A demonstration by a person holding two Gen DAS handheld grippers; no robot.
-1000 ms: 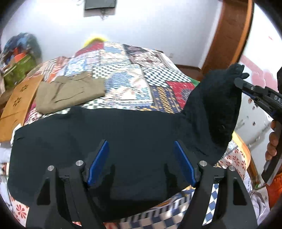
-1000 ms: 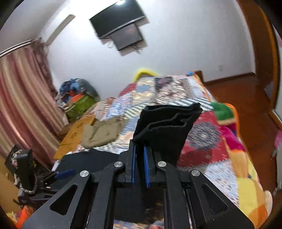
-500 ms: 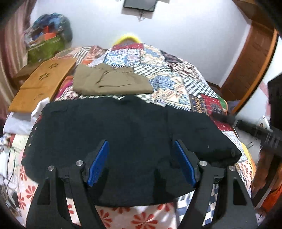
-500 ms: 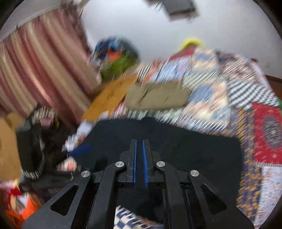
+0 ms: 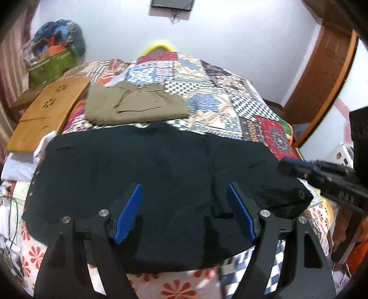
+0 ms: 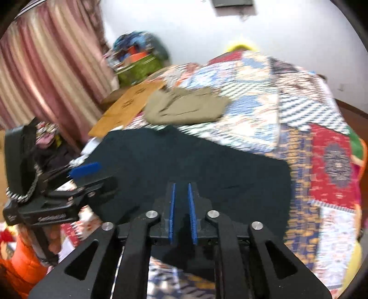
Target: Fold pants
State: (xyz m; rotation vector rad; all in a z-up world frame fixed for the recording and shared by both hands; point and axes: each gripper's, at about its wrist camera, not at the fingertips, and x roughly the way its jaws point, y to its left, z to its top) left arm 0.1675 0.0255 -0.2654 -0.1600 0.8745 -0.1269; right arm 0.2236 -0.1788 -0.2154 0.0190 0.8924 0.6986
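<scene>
The right gripper [image 6: 182, 211] has just laid the lifted leg over and its fingers are parting, nothing between them; the black pants [image 5: 161, 179] now lie folded on the bed [image 5: 230, 110], left gripper [image 5: 184, 211] released wide above them.

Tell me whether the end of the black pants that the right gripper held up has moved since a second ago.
Yes. The black pants end has come down onto the quilt; the right gripper has just been opening, nothing between its pads.

Right wrist view motion-blurred, quilt [image 6: 264, 96] pattern smeared, wall screen [image 5: 171, 5] cut by top edge
</scene>
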